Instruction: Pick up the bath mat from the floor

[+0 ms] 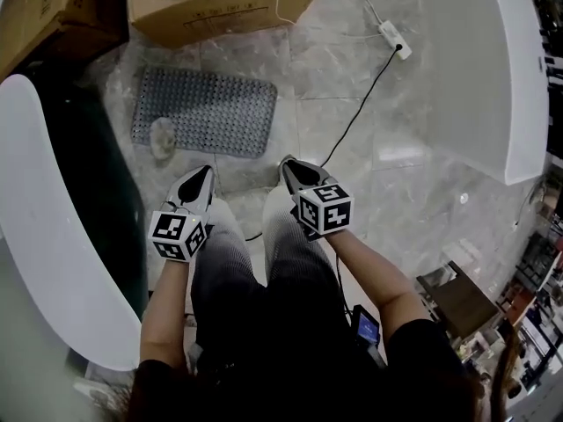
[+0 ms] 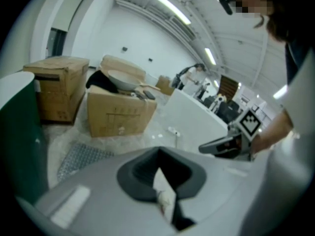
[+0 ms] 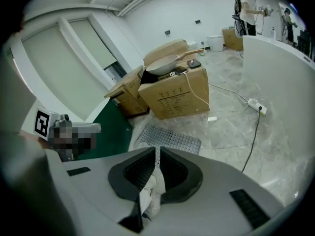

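The bath mat [image 1: 207, 111] lies flat on the floor [image 1: 396, 148] just in front of the cardboard box [image 1: 220, 9], and with the left tool [image 1: 204, 174] pinched together and the right tool [image 1: 288, 164] barely parted, both farther from the box, they might skid over its edge instead of gripping it.

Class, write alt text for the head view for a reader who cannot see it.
A grey mat lies flat on a marble floor near a cardboard box. A person's left claw and right claw point toward it, not touching.
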`<state>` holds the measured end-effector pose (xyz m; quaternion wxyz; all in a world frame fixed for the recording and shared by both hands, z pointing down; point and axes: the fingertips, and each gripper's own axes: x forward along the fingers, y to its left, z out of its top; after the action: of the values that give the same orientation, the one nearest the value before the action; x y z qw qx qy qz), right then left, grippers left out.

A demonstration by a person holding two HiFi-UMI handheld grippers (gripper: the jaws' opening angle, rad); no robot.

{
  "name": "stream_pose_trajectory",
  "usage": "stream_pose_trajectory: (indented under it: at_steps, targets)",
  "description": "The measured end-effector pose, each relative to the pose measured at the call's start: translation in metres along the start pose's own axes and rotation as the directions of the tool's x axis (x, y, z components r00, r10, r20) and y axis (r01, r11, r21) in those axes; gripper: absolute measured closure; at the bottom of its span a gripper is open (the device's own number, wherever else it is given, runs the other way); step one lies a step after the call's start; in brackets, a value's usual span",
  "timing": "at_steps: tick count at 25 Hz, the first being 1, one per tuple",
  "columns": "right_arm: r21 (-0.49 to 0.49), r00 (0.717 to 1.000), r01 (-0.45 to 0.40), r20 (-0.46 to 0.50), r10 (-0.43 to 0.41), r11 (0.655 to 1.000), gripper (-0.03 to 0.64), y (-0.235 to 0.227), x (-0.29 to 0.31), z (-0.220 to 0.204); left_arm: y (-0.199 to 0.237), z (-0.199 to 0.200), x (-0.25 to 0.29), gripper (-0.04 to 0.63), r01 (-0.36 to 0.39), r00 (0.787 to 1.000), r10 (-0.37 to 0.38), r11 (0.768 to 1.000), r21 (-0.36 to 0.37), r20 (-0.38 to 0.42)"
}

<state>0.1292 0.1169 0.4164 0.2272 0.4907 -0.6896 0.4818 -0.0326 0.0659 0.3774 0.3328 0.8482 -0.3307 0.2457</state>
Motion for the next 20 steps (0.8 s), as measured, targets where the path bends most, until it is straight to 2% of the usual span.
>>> stream_pose_trajectory:
  at_steps: [5, 10, 20]
  targets:
    - [0.032, 1.0, 0.015, -0.009, -0.015, 0.999, 0.586, -0.027, 0.035, -0.017, 0.013, -0.031, 0.032, 0.589, -0.025, 0.997, 0.024, 0.999, -0.019, -0.069]
    - [0.08, 0.999, 0.029, -0.039, -0.026, 0.996, 0.563, -0.046, 0.071, -0.041, 0.022, -0.059, 0.062, 0.589, -0.017, 0.991, 0.021, 0.999, 0.029, -0.135]
    - [0.136, 0.997, 0.065, -0.055, -0.058, 0.989, 0.532, -0.09, 0.145, -0.081, 0.065, -0.119, 0.101, 0.589, -0.037, 0.973, 0.047, 0.998, 0.047, -0.224]
